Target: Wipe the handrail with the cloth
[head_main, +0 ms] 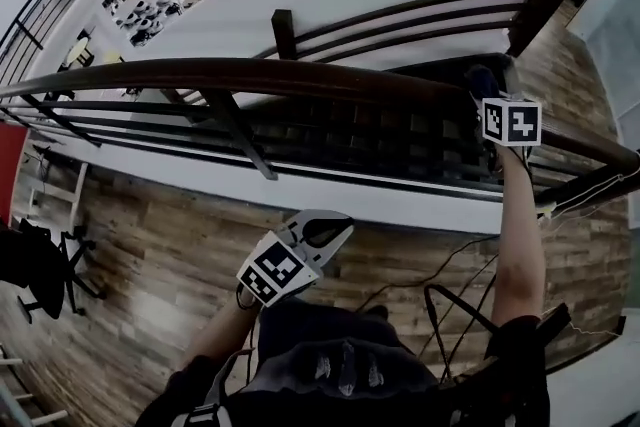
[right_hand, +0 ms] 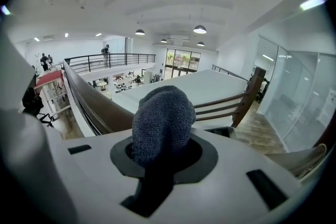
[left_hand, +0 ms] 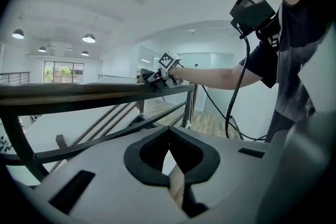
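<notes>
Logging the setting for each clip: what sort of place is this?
Likely an upper-level walkway in an open-plan office: a curved wooden handrail edges the plank floor, and tables and chairs sit on a lower level beyond it.
</notes>
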The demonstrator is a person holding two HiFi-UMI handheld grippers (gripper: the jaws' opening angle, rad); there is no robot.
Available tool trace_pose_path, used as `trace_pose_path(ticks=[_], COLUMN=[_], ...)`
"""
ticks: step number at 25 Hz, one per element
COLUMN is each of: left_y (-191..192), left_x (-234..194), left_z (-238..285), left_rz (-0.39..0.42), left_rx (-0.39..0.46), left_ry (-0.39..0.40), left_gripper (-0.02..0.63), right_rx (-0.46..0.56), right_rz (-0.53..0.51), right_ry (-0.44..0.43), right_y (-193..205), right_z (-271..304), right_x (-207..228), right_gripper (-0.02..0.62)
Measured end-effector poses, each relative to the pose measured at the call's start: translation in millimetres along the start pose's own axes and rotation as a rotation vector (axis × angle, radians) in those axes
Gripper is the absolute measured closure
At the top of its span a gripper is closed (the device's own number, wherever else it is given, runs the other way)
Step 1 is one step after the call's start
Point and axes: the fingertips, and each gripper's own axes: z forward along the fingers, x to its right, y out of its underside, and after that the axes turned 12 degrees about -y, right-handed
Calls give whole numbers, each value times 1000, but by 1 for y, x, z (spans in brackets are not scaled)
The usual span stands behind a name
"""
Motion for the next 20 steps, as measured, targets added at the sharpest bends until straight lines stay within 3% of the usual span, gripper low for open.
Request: trace_pose_path(ticks=[3,7,13,17,20], left_y=[25,45,61,73,86], left_x=[-45,-92,-141,-136,-135], left_z=[-42,-91,-143,-165,-176], left_rz=[-33,16,-55,-207,-211], left_rx=[-1,-58,-44,-39,-61], left_ry=[83,180,164,222,147], left_gripper=[600,600,600,600,600], right_rx=[10,40,11,15,15], right_rz=[-19,16,-47,-119,-192], right_ry=[19,3,-58,-137,-217], right_y=[-20,-56,-91,-109,-119], right_z=[23,56,104,126,142], right_x=[-66,-144,-252,-320,-369], right_gripper=[520,520,520,520,520])
